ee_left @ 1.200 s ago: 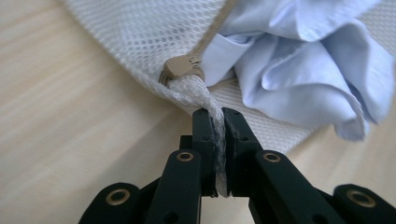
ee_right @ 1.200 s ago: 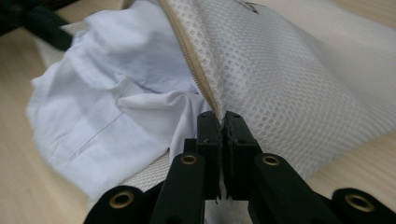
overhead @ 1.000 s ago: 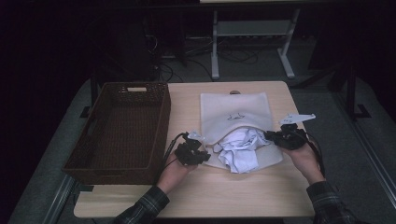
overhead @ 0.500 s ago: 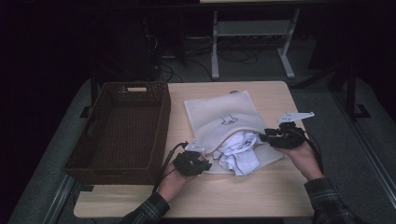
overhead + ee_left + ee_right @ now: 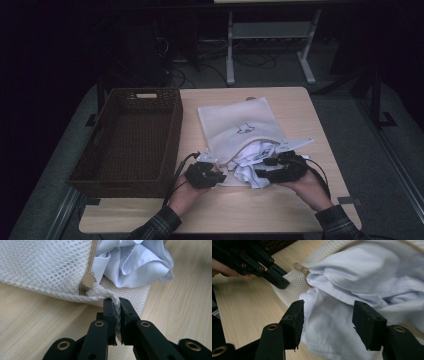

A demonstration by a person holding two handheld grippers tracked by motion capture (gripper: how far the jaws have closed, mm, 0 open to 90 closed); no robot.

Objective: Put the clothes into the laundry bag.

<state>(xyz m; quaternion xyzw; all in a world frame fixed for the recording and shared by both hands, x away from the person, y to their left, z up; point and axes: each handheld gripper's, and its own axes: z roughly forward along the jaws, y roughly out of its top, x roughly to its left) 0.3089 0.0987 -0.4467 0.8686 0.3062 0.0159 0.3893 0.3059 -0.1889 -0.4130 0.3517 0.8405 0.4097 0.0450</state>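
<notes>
White mesh bag (image 5: 45, 267), pale blue shirt (image 5: 362, 287), dark brown basket (image 5: 131, 135).

White mesh laundry bag (image 5: 240, 127) flat on the tabletop, unzipped, crumpled pale-blue shirt (image 5: 252, 162) spilling from its near opening

White open-weave mesh bag (image 5: 45, 267), smooth pale-blue cloth shirt (image 5: 367, 287) (softly creased), matt light-wood table (image 5: 280, 205).

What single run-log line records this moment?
left gripper: shut on bag | right gripper: open over shirt | basket: beside
</notes>
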